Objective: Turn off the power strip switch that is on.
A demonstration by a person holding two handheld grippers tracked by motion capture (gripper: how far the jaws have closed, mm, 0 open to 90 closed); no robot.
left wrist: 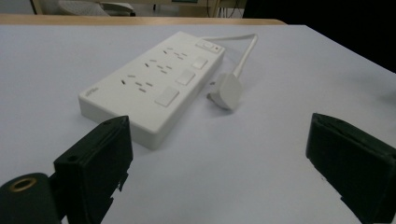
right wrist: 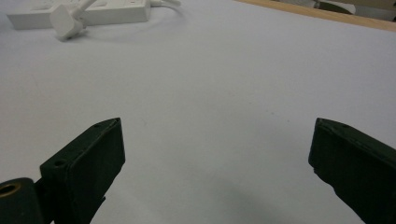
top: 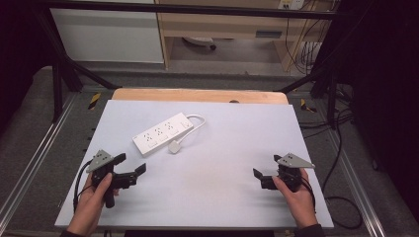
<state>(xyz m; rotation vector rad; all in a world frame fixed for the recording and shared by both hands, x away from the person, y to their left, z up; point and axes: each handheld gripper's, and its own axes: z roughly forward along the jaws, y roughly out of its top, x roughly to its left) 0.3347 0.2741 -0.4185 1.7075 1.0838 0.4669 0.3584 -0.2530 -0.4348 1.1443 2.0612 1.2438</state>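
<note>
Table: white sheet (top: 212,192) over a wooden top whose far edge (top: 197,95) shows beyond the sheet; everything below is placed relative to the power strip.
Power strip: white (top: 162,133), flat on the sheet, lying diagonally, three socket groups, each with a rocker switch alongside; a further small switch with a red dot at its cable end (left wrist: 210,46).
Cable: white (top: 196,123), leaves the strip's far-right end and loops back toward the near side.
Plug: white (top: 174,146), lying on the sheet just beside the strip's near-right long side, not inserted in any socket.
Left gripper: (top: 133,165) near side of the strip, off its near-left end, apart from it; jaws spread wide, nothing between them, touching nothing; in the left gripper view the strip sits just beyond the left jaw.
Right gripper: (top: 266,171) well apart from the strip, to its near right; jaws spread wide, empty, bare sheet between them.
Hands: left hand (top: 91,197) and right hand (top: 296,195) each wrapped around a gripper body.
Obstructions: bare sheet between each gripper and the strip.
Writing: small raised mark on the strip's near corner (left wrist: 91,91), too small to read.
</note>
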